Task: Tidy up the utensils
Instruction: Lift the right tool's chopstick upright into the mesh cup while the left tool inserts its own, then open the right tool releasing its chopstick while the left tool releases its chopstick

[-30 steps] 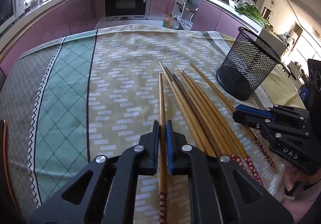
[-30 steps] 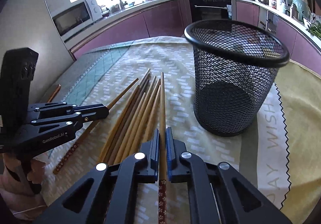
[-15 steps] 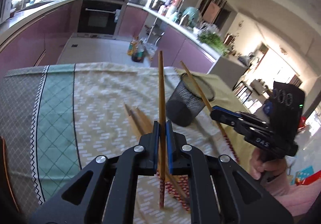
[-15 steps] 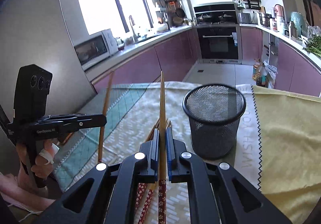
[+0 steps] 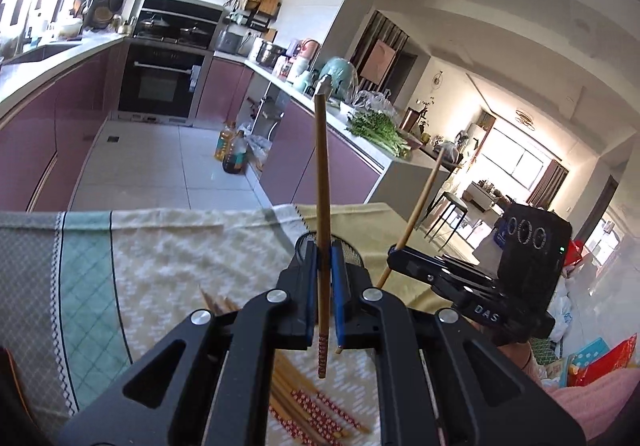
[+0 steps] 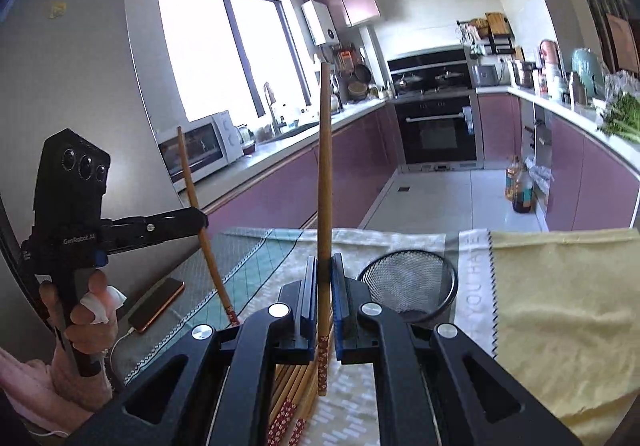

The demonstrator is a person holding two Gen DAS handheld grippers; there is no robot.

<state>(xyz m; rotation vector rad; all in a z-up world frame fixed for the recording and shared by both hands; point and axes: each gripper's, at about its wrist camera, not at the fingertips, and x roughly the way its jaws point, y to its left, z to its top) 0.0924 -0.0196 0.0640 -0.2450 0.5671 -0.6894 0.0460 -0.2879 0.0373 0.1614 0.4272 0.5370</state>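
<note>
Your left tongs and right tongs each clamped one chopstick; the mesh cup looked empty, the pile lay unsorted

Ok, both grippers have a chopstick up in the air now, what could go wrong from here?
1. Each chopstick is pinched near its patterned end, so it could pivot or slip.
2. The mesh cup looks light; a stray tip might tip it.
3. The left gripper and right gripper are close and could cross.

Chopsticks tan, red floral-patterned ends. Mesh basket black. Cloth beside basket: cream white-dashed, teal diamond band. Gripper pads blue.
</note>
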